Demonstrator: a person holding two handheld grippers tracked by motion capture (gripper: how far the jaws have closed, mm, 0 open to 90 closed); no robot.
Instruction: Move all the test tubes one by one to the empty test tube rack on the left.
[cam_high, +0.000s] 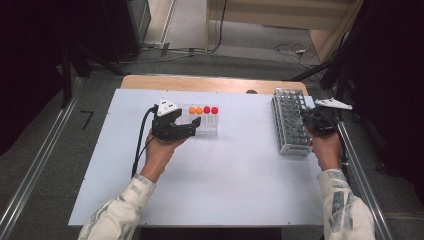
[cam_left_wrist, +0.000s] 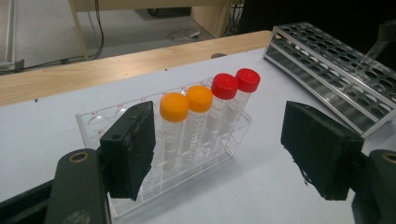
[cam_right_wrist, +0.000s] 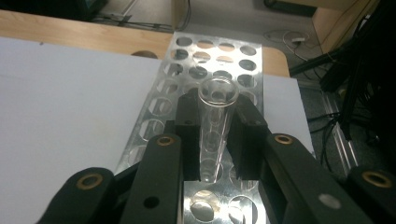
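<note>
Clear uncapped tube clamped mid-length by right gripper above metal rack; light, slick, fragile, judged best held mid-body; left gripper spread beside capped tubes, nothing held

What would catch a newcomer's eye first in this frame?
Probably the bright caps: two orange-capped tubes and two red-capped tubes stand in a clear rack mid-table, with the left gripper open in front of them. At the right edge, the right gripper is shut on an open glass tube above the metal rack.
</note>
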